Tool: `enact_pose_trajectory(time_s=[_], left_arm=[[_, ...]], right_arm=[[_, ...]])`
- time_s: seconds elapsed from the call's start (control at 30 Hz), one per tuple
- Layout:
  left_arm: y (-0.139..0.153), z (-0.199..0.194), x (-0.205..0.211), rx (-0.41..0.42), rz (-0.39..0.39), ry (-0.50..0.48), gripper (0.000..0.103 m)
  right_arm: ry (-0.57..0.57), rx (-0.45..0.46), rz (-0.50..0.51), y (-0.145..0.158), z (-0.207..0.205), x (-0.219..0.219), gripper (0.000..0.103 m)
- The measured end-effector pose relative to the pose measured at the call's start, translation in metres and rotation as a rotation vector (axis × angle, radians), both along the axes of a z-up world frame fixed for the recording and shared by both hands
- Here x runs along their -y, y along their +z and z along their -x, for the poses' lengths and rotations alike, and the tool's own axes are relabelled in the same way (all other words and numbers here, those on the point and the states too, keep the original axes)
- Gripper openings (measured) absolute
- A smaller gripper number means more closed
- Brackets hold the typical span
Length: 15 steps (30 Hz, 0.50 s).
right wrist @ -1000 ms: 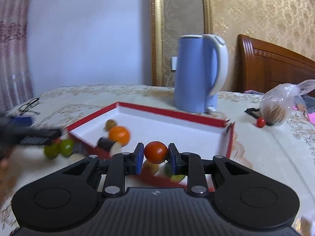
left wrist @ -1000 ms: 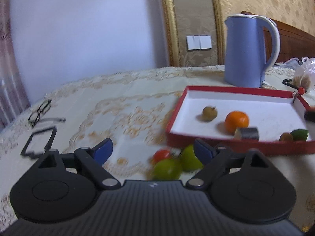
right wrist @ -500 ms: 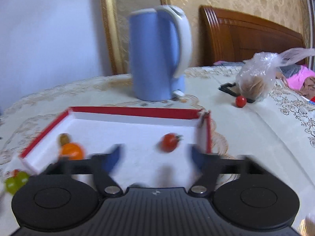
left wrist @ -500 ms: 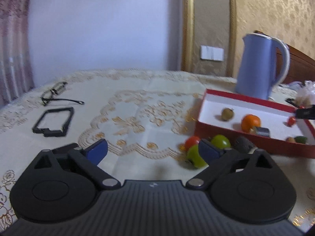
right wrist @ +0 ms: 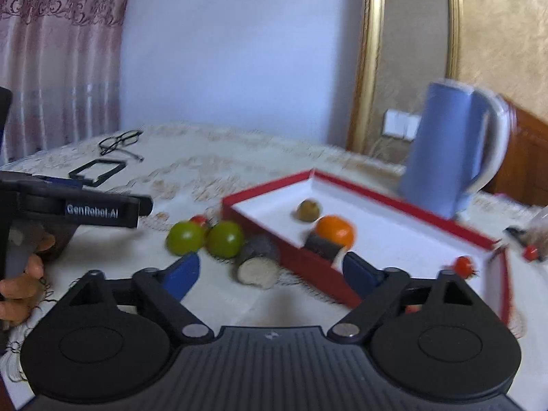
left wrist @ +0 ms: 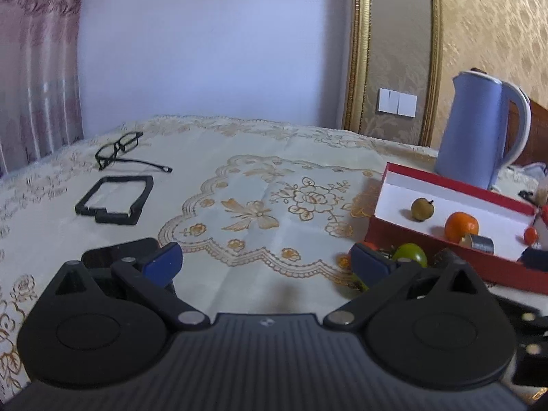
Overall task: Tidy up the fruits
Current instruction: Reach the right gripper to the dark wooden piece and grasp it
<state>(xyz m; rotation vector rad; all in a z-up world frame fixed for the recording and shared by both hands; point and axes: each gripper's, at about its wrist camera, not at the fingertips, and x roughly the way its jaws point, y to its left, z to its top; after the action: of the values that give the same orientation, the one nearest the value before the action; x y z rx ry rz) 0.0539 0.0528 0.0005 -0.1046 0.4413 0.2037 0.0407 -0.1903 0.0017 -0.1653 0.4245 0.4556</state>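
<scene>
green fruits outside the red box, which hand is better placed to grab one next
Probably the right. The right gripper is open and empty, and both green fruits lie just ahead of its fingers. The left gripper is open too, but the fruits sit off beside its right finger.

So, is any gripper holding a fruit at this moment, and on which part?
Nothing is held. The left gripper is wide open over bare tablecloth. The right gripper has just been closing slightly but is open, with nothing between its pads.
</scene>
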Motion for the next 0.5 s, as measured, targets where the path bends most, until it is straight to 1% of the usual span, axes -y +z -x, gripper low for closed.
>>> enact_pose_trajectory(time_s=[0.03, 0.1, 0.13, 0.17, 0.2, 0.3, 0.4, 0.47, 0.5], left_arm=[[0.0, 0.0, -0.002, -0.004, 0.01, 0.004, 0.103], [0.0, -0.001, -0.004, -0.007, 0.022, 0.006, 0.103], [-0.001, -0.001, -0.004, -0.007, 0.025, 0.009, 0.103], [-0.001, -0.001, -0.005, -0.008, 0.025, 0.014, 0.103], [-0.001, -0.001, -0.005, -0.009, 0.025, 0.014, 0.103], [-0.001, -0.001, -0.004, -0.012, 0.025, 0.012, 0.103], [-0.001, -0.001, -0.005, -0.015, 0.025, 0.01, 0.103], [-0.001, -0.002, -0.004, -0.017, 0.023, 0.011, 0.103], [-0.001, -0.002, -0.004, -0.017, 0.024, 0.01, 0.103]], right_arm=[[-0.004, -0.009, 0.008, -0.001, -0.003, -0.002, 0.087], [-0.005, -0.023, 0.027, -0.003, -0.012, -0.004, 0.078], [0.004, -0.038, 0.027, -0.004, -0.017, -0.005, 0.075], [0.011, -0.06, 0.019, -0.006, -0.024, -0.005, 0.068], [0.017, -0.08, 0.013, -0.007, -0.028, -0.006, 0.064], [0.014, -0.1, 0.014, -0.012, -0.036, -0.007, 0.063], [0.029, -0.119, 0.024, -0.015, -0.042, -0.012, 0.058], [0.034, -0.12, 0.041, -0.016, -0.044, -0.016, 0.057], [0.035, -0.117, 0.05, -0.016, -0.044, -0.018, 0.055]])
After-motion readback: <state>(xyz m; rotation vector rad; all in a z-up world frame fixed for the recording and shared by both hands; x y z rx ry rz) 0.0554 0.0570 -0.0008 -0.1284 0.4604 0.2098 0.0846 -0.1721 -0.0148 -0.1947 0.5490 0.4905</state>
